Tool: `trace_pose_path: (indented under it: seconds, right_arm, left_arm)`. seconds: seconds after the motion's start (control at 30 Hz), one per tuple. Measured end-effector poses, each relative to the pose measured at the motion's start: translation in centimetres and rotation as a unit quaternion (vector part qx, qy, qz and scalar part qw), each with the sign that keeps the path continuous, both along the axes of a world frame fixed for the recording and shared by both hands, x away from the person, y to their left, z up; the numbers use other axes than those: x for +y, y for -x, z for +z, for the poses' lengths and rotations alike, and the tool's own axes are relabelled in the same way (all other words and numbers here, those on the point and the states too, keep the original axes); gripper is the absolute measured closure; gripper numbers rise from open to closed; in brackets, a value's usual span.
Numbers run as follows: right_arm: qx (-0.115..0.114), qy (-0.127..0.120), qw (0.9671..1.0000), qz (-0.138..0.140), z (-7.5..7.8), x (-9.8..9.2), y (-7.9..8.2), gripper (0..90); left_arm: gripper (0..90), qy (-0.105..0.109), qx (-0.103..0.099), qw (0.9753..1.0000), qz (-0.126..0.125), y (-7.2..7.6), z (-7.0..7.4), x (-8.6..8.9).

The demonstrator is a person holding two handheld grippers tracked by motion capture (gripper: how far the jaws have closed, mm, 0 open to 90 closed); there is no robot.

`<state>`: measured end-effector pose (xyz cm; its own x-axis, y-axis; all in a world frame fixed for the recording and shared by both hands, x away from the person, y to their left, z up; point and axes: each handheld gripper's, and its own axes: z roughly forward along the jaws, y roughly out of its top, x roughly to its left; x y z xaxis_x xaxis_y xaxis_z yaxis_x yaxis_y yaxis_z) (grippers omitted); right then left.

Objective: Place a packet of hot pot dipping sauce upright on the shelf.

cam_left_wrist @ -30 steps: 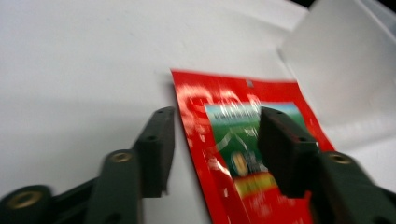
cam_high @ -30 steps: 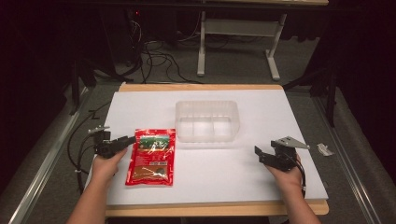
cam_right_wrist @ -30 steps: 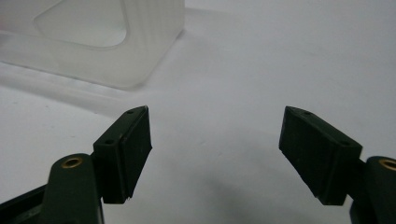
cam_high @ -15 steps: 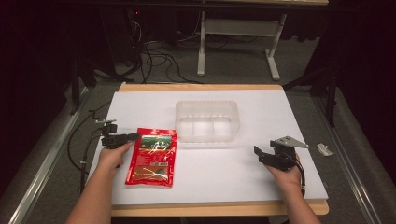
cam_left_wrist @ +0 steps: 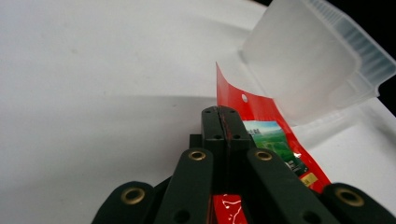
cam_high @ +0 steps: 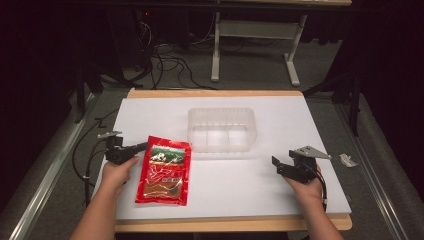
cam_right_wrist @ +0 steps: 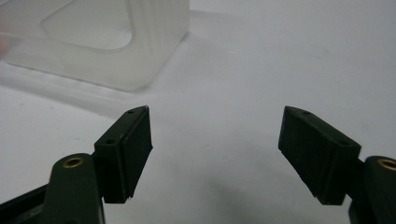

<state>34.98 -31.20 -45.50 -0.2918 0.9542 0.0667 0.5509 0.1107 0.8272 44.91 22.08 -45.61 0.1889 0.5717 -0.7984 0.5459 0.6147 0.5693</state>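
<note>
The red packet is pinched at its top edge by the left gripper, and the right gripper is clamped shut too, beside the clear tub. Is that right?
Not quite. The right gripper is open, its jaws wide apart over bare table, as the right gripper view shows. The left gripper does pinch the red packet by its edge, near the clear tub.

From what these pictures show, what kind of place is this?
Probably a lab or workshop set up for recording, not a home. A white table stands on grey carpet with loose cables behind it. A person works with a hand-held gripper in each hand, the left pinching a red packet beside a clear plastic container.
</note>
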Motion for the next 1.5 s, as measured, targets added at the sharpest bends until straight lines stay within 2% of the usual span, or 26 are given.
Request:
trace_pose_path:
  seconds: [0.1,0.2,0.27,0.3,0.37,0.4,0.43,0.47,0.63,0.73,0.77,0.8,0.87,1.0,1.03,1.07,1.13,1.17,1.2,1.27,1.3,1.33,1.37,1.4,1.43,1.5]
  right_arm:
    - [-0.006,-0.005,0.9999,0.011,0.3,0.2,0.0,26.3]
    - [-0.020,-0.023,0.9991,0.029,0.9,0.8,0.3,26.0]
    - [-0.030,-0.032,0.9978,0.049,1.4,1.6,0.7,26.0]
    - [-0.030,-0.032,0.9978,0.049,1.4,1.6,0.7,26.0]
    - [-0.040,-0.052,0.9935,0.093,2.0,3.8,1.5,25.8]
    - [-0.041,-0.063,0.9913,0.108,2.2,4.6,1.6,25.3]
    - [-0.038,-0.071,0.9891,0.123,2.3,5.5,1.8,24.8]
    - [-0.038,-0.071,0.9891,0.123,2.3,5.5,1.8,24.8]
    - [-0.019,-0.087,0.9754,0.202,2.6,10.8,1.8,21.3]
    - [-0.009,-0.094,0.9714,0.218,2.6,12.3,1.3,21.1]
    - [-0.003,-0.105,0.9690,0.224,2.6,13.1,1.0,20.8]
    - [0.003,-0.123,0.9638,0.236,2.4,14.7,0.3,20.2]
    - [0.011,-0.130,0.9598,0.249,2.0,16.4,-0.6,20.2]
    - [0.032,-0.134,0.9542,0.266,1.0,19.0,-1.9,20.5]
    - [0.036,-0.141,0.9473,0.285,0.6,20.4,-2.4,21.5]
    - [0.037,-0.148,0.9437,0.293,0.5,21.0,-2.6,21.9]
    - [0.040,-0.161,0.9370,0.307,0.4,22.1,-2.9,23.1]
    - [0.040,-0.161,0.9370,0.307,0.4,22.1,-2.9,23.1]
    - [0.042,-0.171,0.9317,0.317,0.3,23.0,-3.2,24.4]
    - [0.044,-0.173,0.9297,0.322,0.3,23.3,-3.3,25.1]
    - [0.050,-0.183,0.9236,0.333,0.1,23.9,-3.4,28.1]
    - [0.050,-0.183,0.9236,0.333,0.1,23.9,-3.4,28.1]
    - [0.054,-0.196,0.9175,0.342,0.0,24.3,-3.6,33.7]
    - [0.054,-0.196,0.9175,0.342,0.0,24.3,-3.6,33.7]
    - [0.057,-0.206,0.9121,0.350,-0.1,24.5,-3.8,40.3]
    - [0.060,-0.210,0.9107,0.350,-0.1,24.7,-3.9,42.0]
  left_arm:
    - [90.0,0.001,-0.043,0.9991,0.006,2.0,1.7,0.5]
    - [90.0,0.008,-0.063,0.9980,0.003,3.1,2.7,0.7]
    - [90.0,0.013,-0.101,0.9948,-0.002,4.9,4.1,0.7]
    - [90.0,0.013,-0.101,0.9948,-0.002,4.9,4.1,0.7]
    - [90.0,0.017,-0.135,0.9906,-0.013,6.2,5.1,0.5]
    - [90.0,0.017,-0.135,0.9906,-0.013,6.2,5.1,0.5]
    - [90.0,0.035,-0.150,0.9879,-0.018,6.8,5.9,0.5]
    - [90.0,0.035,-0.150,0.9879,-0.018,6.8,5.9,0.5]
    - [90.0,0.031,-0.186,0.9815,-0.033,8.1,7.1,-0.1]
    - [90.0,0.035,-0.190,0.9804,-0.037,8.2,7.3,-0.1]
    - [90.0,0.035,-0.193,0.9798,-0.039,8.2,7.3,-0.1]
    - [90.0,0.035,-0.196,0.9791,-0.041,8.3,7.3,-0.1]
    - [90.0,0.037,-0.198,0.9786,-0.042,8.4,7.4,-0.1]
    - [90.0,0.040,-0.209,0.9759,-0.049,8.7,7.8,-0.2]
    - [90.0,0.043,-0.212,0.9750,-0.050,8.8,8.0,-0.3]
    - [90.0,0.043,-0.212,0.9750,-0.050,8.8,8.0,-0.3]
    - [90.0,0.045,-0.214,0.9745,-0.051,8.9,8.1,-0.4]
    - [90.0,0.046,-0.215,0.9742,-0.052,9.0,8.2,-0.4]
    - [90.0,0.046,-0.217,0.9737,-0.053,9.1,8.3,-0.4]
    - [90.0,0.049,-0.218,0.9732,-0.054,9.1,8.4,-0.4]
    - [90.0,0.048,-0.220,0.9728,-0.055,9.2,8.5,-0.5]
    - [90.0,0.048,-0.220,0.9728,-0.055,9.2,8.5,-0.5]
    - [90.0,0.050,-0.221,0.9723,-0.056,9.3,8.5,-0.5]
    - [90.0,0.050,-0.221,0.9723,-0.056,9.3,8.5,-0.5]
    - [90.0,0.051,-0.221,0.9722,-0.056,9.3,8.6,-0.5]
    - [90.0,0.053,-0.221,0.9723,-0.057,9.3,8.6,-0.5]
